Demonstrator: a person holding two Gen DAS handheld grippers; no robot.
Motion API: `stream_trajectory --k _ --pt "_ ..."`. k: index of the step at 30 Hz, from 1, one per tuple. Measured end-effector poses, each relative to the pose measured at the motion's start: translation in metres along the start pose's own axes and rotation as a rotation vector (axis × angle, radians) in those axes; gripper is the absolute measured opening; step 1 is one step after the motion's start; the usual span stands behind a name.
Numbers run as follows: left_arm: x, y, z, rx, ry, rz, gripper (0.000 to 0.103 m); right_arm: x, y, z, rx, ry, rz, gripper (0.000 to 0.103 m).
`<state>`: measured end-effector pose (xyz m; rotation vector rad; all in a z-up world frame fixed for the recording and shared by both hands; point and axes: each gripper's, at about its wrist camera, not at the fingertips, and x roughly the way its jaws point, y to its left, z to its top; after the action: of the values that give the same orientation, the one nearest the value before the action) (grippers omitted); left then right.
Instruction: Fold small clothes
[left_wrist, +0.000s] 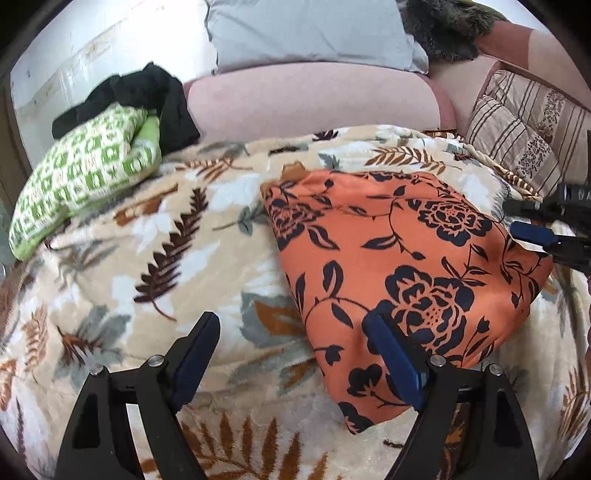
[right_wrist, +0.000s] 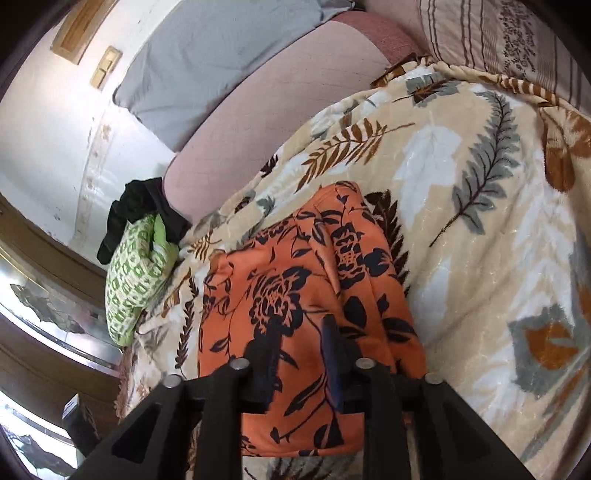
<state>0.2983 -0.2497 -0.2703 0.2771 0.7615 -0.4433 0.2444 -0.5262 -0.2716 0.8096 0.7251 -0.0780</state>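
Left wrist view: orange cloth (left_wrist: 399, 280) folded on blanket (left_wrist: 155, 258). Left tongs (left_wrist: 291, 347) wide, empty; right tongs (right_wrist: 299, 343) part-open above cloth, gripping nothing. Risk: a pad catches and the fold springs open.

A leaf-printed blanket (left_wrist: 155, 258) is spread beneath and ahead of the jaws — backed by a pink sofa cushion (left_wrist: 310, 99). A grey pillow (left_wrist: 306, 33) is propped beyond it, striped cushions (left_wrist: 517, 136) right, a white wall (left_wrist: 74, 66) left.
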Motion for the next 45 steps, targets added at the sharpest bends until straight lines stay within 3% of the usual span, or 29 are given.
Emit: stream_trajectory --k 1,2,3,7,13,15,16,17,22,28,31,36,40,43,45 --pt "0.000 -0.001 0.000 0.007 -0.002 0.004 0.085 -0.002 0.000 0.001 -0.009 -0.020 -0.004 0.057" --pt "0.001 -0.002 0.001 0.013 0.001 0.007 0.085 -0.005 0.002 0.001 -0.016 -0.046 -0.002 0.070" --pt "0.002 -0.002 0.001 0.014 0.004 0.009 0.085 -0.009 0.003 0.002 -0.020 -0.075 0.013 0.074" --pt "0.006 -0.001 0.001 0.008 0.013 0.019 0.085 -0.025 0.015 0.002 -0.079 -0.151 0.037 0.074" --pt "0.004 0.006 0.006 -0.033 -0.007 0.021 0.085 -0.022 0.019 0.001 -0.087 -0.147 0.054 0.074" --pt "0.004 0.010 0.007 -0.050 -0.009 0.031 0.085 -0.020 0.024 -0.001 -0.114 -0.140 0.047 0.064" --pt "0.005 0.013 0.007 -0.062 -0.004 0.038 0.085 -0.018 0.027 -0.003 -0.128 -0.129 0.038 0.037" --pt "0.008 0.017 0.008 -0.081 0.011 0.044 0.085 -0.014 0.029 -0.006 -0.147 -0.101 0.010 0.026" --pt "0.045 0.020 0.000 -0.098 0.147 0.017 0.086 0.030 0.011 -0.017 -0.113 0.121 -0.153 0.026" --pt "0.033 0.017 0.008 -0.079 0.098 0.038 0.085 0.024 0.007 -0.012 -0.082 0.105 -0.108 0.026" --pt "0.028 0.020 0.011 -0.104 0.073 0.016 0.085 0.010 0.007 -0.005 -0.068 0.035 -0.049 0.026" --pt "0.021 0.020 0.015 -0.102 0.027 0.044 0.085 0.002 0.030 -0.005 -0.125 -0.047 0.020 0.026" --pt "0.024 0.020 0.015 -0.094 0.032 0.056 0.085 0.025 0.035 -0.012 -0.131 0.004 0.001 0.026" --pt "0.025 0.020 0.013 -0.093 0.039 0.059 0.085 0.058 0.026 -0.017 -0.114 0.102 -0.057 0.027" --pt "0.024 0.019 0.013 -0.090 0.037 0.058 0.085 0.057 0.024 -0.016 -0.104 0.090 -0.043 0.027"
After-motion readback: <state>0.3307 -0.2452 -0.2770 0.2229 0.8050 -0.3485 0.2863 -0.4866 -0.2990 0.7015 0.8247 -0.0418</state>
